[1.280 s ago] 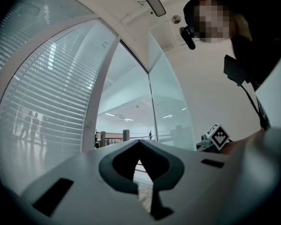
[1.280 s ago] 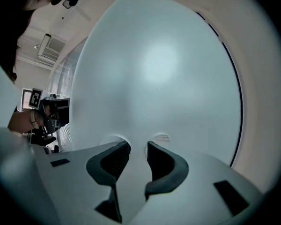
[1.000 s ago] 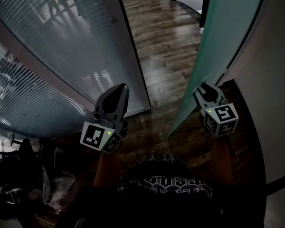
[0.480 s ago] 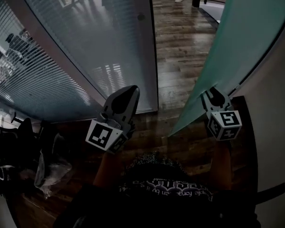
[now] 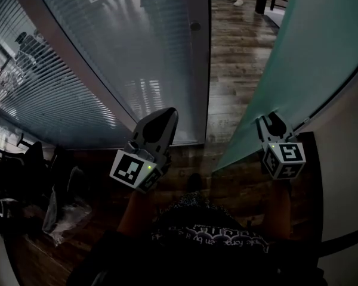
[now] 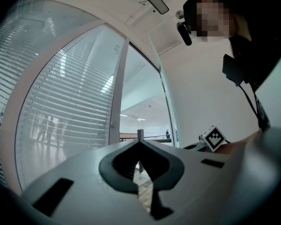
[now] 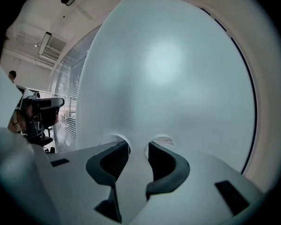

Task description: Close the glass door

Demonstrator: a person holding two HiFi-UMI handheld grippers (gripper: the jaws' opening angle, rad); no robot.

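Note:
The frosted glass door (image 5: 304, 52) stands ajar on the right, and its lower free corner is near my feet. My right gripper (image 5: 273, 119) rests with its tips against the door's face, jaws a little apart and nothing between them. In the right gripper view the pale door (image 7: 168, 78) fills the picture just beyond the right gripper (image 7: 138, 146). My left gripper (image 5: 167, 113) hangs in the air in front of the fixed glass panel, shut and holding nothing. The left gripper (image 6: 139, 146) points at the doorway in its own view.
A fixed glass wall with blinds (image 5: 107, 58) runs along the left and ends at a post (image 5: 197, 40). Wooden floor (image 5: 230, 70) shows through the opening, with a person's feet (image 5: 237, 0) far off. A white wall (image 5: 346, 159) is on the right. An office chair (image 5: 12, 177) stands at the lower left.
The gap between the door's free edge and the post has narrowed. My right gripper has stayed against the door, and the left has moved slightly right.

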